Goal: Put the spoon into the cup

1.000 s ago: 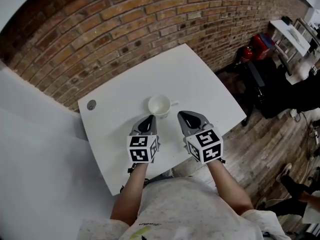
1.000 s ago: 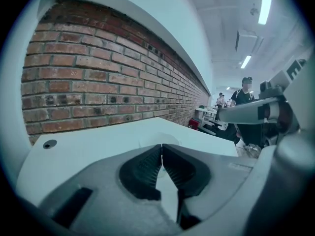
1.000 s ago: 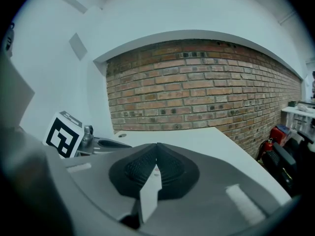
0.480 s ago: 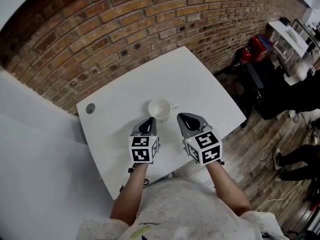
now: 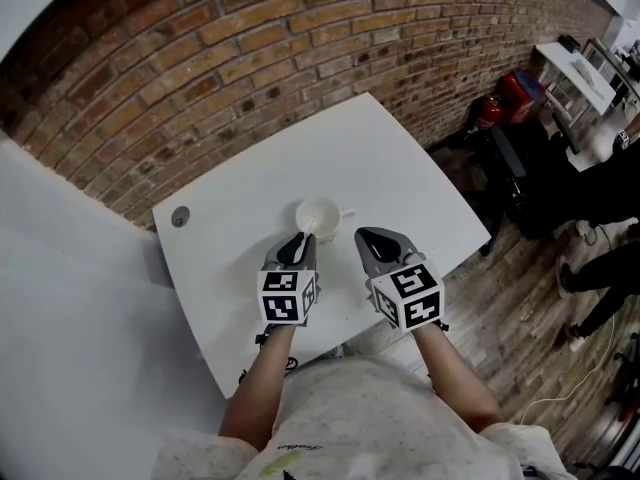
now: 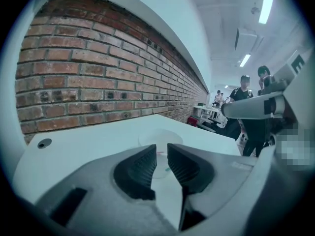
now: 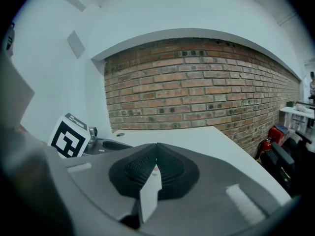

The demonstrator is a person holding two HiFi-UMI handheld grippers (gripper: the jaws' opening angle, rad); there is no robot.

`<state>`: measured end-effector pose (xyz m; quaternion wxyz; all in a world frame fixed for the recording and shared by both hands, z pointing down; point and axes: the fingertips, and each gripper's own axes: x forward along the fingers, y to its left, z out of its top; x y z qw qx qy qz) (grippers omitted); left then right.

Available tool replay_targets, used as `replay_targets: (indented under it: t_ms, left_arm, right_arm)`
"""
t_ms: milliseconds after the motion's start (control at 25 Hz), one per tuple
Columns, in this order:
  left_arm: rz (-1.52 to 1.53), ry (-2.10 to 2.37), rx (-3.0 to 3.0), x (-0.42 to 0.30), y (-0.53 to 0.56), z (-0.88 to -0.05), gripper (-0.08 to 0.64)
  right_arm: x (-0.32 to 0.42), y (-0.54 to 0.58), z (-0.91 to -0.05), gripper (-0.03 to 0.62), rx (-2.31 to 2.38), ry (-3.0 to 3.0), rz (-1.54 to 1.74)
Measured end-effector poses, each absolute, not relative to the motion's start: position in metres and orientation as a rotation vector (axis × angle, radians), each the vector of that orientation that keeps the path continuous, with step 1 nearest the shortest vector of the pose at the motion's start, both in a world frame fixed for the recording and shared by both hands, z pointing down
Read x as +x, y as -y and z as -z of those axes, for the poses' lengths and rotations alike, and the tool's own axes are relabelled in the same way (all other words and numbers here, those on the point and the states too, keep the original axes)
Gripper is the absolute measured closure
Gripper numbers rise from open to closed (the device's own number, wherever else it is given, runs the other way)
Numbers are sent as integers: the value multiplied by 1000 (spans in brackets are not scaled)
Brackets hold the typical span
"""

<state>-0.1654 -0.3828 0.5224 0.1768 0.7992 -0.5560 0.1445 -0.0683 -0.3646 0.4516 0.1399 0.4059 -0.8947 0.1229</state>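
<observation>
A white cup [image 5: 318,213] stands near the middle of the white table [image 5: 400,168]. A short white stub [image 5: 348,210] juts from its right side; I cannot tell whether it is the handle or a spoon. No spoon shows clearly in any view. My left gripper [image 5: 299,239] hovers just in front of the cup, almost touching its near rim. Its jaws stand a narrow gap apart, empty, with the cup [image 6: 160,137] visible beyond my left gripper [image 6: 162,149]. My right gripper [image 5: 371,234] hangs to the right of the cup. In its own view my right gripper [image 7: 157,146] is shut with nothing held.
A round grey cap [image 5: 180,215] sits in the table's far left corner. A brick wall [image 5: 250,48] runs behind the table. The table's near edge lies just under my wrists. To the right are a red extinguisher [image 5: 495,108], desks and people standing on the wooden floor.
My left gripper has crept forward, closer to the cup's near rim. The right gripper has hardly moved. People at the right edge have shifted.
</observation>
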Motion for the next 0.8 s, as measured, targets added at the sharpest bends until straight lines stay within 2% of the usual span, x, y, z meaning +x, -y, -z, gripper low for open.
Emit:
replay_targets:
  t_ms: [800]
  left_arm:
    - [-321, 1679, 2274, -160, 346, -480, 502]
  right_arm:
    - [-64, 338, -439, 583, 1096, 2662, -335]
